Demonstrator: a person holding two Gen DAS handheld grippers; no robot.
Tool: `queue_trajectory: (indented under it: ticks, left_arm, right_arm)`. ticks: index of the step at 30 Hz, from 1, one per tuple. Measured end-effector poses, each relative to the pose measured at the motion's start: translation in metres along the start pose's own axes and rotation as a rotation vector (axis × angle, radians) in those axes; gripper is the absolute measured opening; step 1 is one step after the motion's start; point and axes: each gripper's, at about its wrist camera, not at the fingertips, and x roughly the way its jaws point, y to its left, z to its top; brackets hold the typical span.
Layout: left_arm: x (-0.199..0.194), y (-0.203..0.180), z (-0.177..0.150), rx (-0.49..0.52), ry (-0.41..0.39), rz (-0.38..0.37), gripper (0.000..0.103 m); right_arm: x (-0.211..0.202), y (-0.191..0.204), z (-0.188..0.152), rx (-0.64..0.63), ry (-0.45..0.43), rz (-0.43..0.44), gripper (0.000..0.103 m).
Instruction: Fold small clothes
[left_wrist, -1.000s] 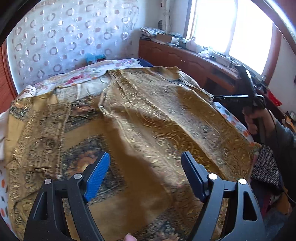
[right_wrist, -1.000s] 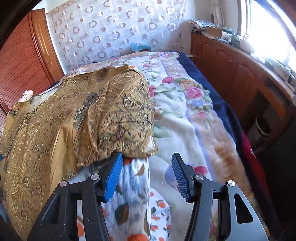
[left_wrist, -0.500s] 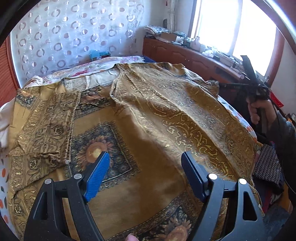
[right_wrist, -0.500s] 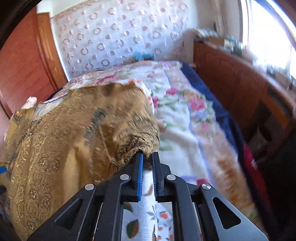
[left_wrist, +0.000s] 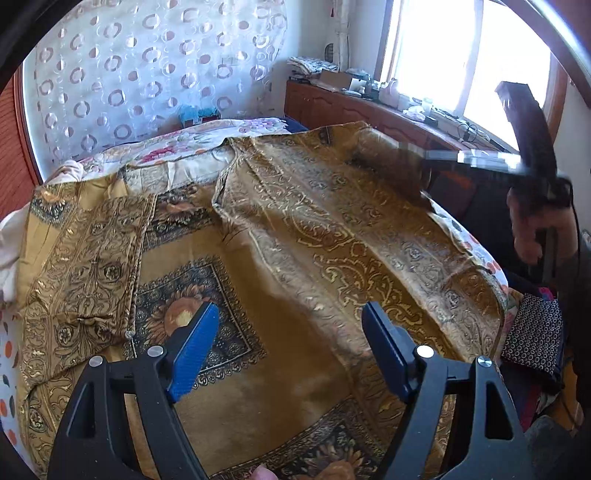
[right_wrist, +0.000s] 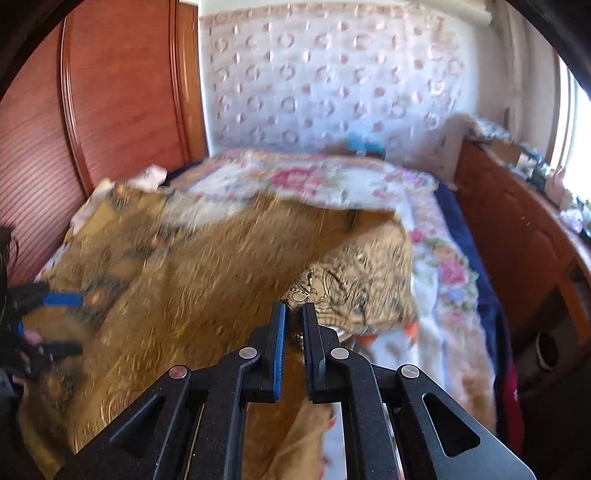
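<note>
A gold patterned garment (left_wrist: 295, 229) lies spread over the bed, one sleeve folded in at the left. My left gripper (left_wrist: 290, 310) hovers open above its near middle with nothing between the blue pads. My right gripper (right_wrist: 294, 306) pinches the garment's (right_wrist: 192, 288) far right edge between its pads. Its jaws are opening slightly with the cloth still between them. That edge is lifted off the bed and blurred by motion. In the left wrist view the right gripper (left_wrist: 424, 157) appears blurred at the upper right, a hand below it.
A floral blanket (right_wrist: 439, 266) covers the bed under the garment. A wooden cabinet (right_wrist: 517, 229) with clutter runs along the window side, and a wooden wardrobe (right_wrist: 110, 96) stands opposite. A dark dotted cloth (left_wrist: 532, 332) lies at the bed's right edge.
The right gripper went from open to shut on the garment's edge, then rose and swung leftward, pulling that edge up. The left gripper stayed put and open.
</note>
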Motion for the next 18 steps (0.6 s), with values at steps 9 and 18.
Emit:
queue_trajectory:
  ticks: [9,18]
  left_arm:
    - [-0.023,-0.023,0.022,0.022,-0.068,-0.003,0.080]
    - [-0.020,-0.037,0.039,0.027,-0.117,-0.043,0.080]
  right_arm:
    - [-0.011,-0.042,-0.052,0.024,0.056,-0.008,0.028]
    - [0.015,-0.075,-0.037,0.159,0.037,-0.106,0.060]
